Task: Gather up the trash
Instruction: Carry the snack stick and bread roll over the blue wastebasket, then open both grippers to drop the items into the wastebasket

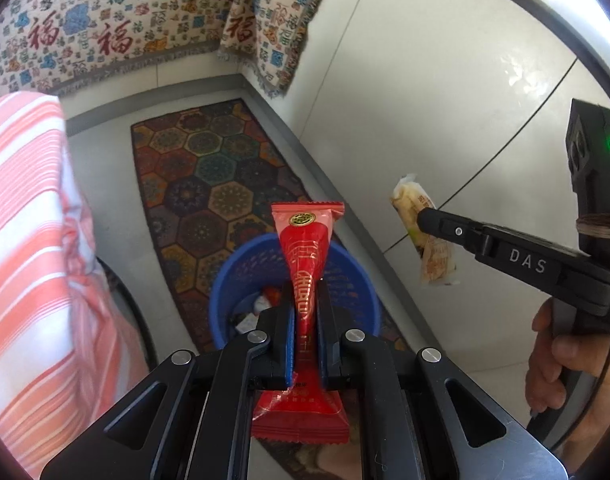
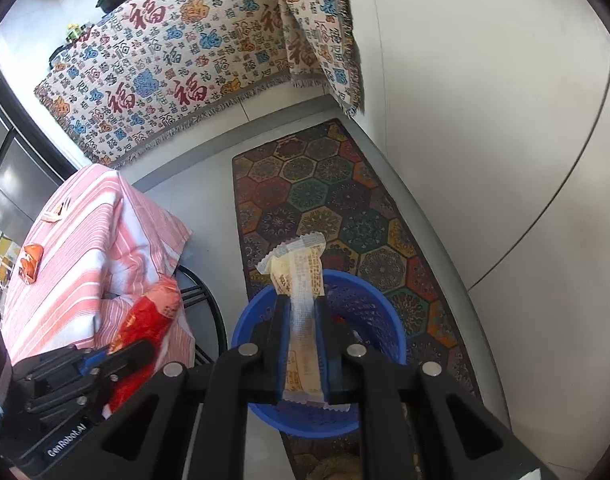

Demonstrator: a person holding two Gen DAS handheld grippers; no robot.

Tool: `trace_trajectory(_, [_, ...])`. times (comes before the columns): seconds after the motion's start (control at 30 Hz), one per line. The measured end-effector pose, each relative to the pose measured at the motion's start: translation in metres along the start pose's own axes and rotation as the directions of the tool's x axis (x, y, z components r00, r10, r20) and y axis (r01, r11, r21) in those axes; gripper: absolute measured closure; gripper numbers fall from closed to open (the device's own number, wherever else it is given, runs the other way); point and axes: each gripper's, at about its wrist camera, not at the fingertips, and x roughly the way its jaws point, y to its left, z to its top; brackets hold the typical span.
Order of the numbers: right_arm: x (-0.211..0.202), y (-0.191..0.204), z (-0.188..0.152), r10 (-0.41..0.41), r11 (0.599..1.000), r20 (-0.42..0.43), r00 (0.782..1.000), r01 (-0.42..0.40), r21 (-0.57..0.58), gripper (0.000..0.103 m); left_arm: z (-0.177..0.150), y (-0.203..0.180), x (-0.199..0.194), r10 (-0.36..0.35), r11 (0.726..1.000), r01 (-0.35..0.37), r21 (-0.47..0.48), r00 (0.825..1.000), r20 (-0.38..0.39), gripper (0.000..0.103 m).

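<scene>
Left gripper (image 1: 305,312), jaws clamped on a red wrapper (image 1: 307,264) that stands up between the blue-lined pads and juts out behind them; right gripper (image 2: 305,320), jaws likewise clamped, on a pale yellowish wrapper (image 2: 301,280) with a translucent crimped end. Both tools point steeply downward over a blue perforated basket (image 1: 357,280) standing on a hexagon-patterned rug (image 1: 209,184) on the pale tiled floor. In the left wrist view the red wrapper's upper end overlaps the basket's far rim, and the right gripper (image 1: 421,220) enters from the right, carrying its pale wrapper (image 1: 425,236) to the side of the basket, apart from it. In the right wrist view that wrapper lies over the basket (image 2: 377,304) opening, while the left gripper (image 2: 145,350) with its red wrapper (image 2: 145,320) appears at lower left, just beside the basket. Scraps of red and white are visible at the basket's bottom, so some trash appears already collected. Neither held wrapper is yet released; judged from this, the step in hand is the drop into the basket. On the striped tablecloth (image 2: 77,240) an orange packet (image 2: 31,262) and a small pale scrap (image 2: 53,216) remain, probably left to collect.
</scene>
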Motion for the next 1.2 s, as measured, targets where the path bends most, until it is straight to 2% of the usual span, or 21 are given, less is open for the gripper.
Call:
trace_trajectory(0.47, [0.008, -0.020, 0.001, 0.013, 0.999, -0.029, 0.999, -0.012, 0.053, 0.088, 0.005, -0.008, 0.032, -0.021, 1.000, 0.022, 0.017, 0.999, -0.037, 0.094])
trace_trajectory(0.5, [0.008, -0.021, 0.001, 0.011, 0.998, -0.028, 1.000, -0.010, 0.056, 0.088, 0.005, -0.008, 0.033, -0.026, 0.999, 0.027, 0.022, 0.999, -0.040, 0.091])
trace_trajectory(0.53, [0.008, -0.021, 0.001, 0.010, 0.998, -0.028, 1.000, -0.009, 0.057, 0.086, 0.005, -0.009, 0.036, -0.035, 0.999, 0.036, 0.025, 0.999, -0.042, 0.080])
trace_trajectory(0.57, [0.008, -0.021, 0.001, 0.013, 0.998, -0.026, 1.000, -0.011, 0.058, 0.083, 0.006, -0.009, 0.039, -0.047, 0.998, 0.048, 0.027, 0.998, -0.045, 0.064])
trace_trajectory(0.63, [0.006, -0.023, 0.001, 0.016, 0.997, -0.013, 1.000, -0.015, 0.071, 0.063, 0.007, -0.009, 0.040, -0.060, 0.998, 0.061, 0.026, 0.998, -0.038, 0.050])
trace_trajectory(0.7, [0.005, -0.023, 0.002, 0.023, 0.997, -0.005, 1.000, -0.022, 0.077, 0.061, 0.007, -0.009, 0.039, -0.056, 0.998, 0.057, 0.027, 0.998, -0.029, 0.049])
trace_trajectory(0.87, [-0.005, -0.018, 0.006, 0.008, 0.998, 0.041, 0.999, -0.010, 0.061, 0.061, 0.001, 0.000, 0.015, -0.032, 0.999, 0.032, 0.001, 0.999, 0.006, 0.038])
trace_trajectory(1.07, [-0.021, 0.015, 0.014, -0.014, 1.000, 0.126, 0.992, 0.018, -0.026, 0.061, -0.029, 0.028, -0.052, 0.019, 1.000, -0.019, -0.006, 0.997, 0.081, 0.024])
trace_trajectory(1.2, [-0.028, 0.057, 0.015, 0.036, 0.994, 0.158, 0.987, -0.019, -0.109, 0.060, -0.055, 0.059, -0.097, 0.107, 0.994, -0.108, -0.002, 0.987, 0.123, 0.018])
